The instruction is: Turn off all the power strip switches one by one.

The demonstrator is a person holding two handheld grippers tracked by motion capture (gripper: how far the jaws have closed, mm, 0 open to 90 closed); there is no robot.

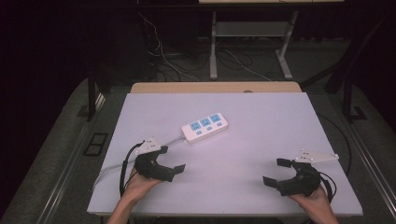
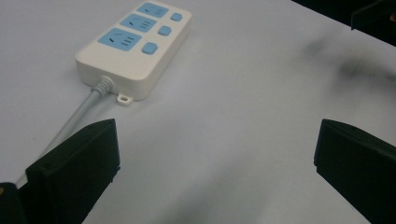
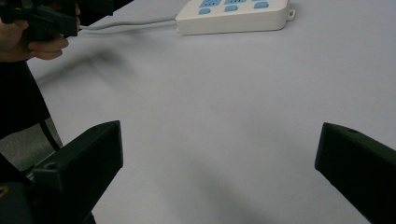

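The power strip [image 2: 135, 49] was seen to be of smooth, slightly glossy cream plastic, with matt light-blue socket faces and buttons. Its cable [image 2: 74, 119] was sheathed in smooth grey plastic. The worktop [image 1: 261, 126] was covered by a matt, pale surface. Both claws' jaws were made of matt black plastic.

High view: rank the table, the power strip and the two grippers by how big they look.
1. Table, by far the largest.
2. Left gripper and right gripper: they look alike, so no ranking between them.
3. Power strip, a little smaller, though it lies farther from the camera, so that is unsure.
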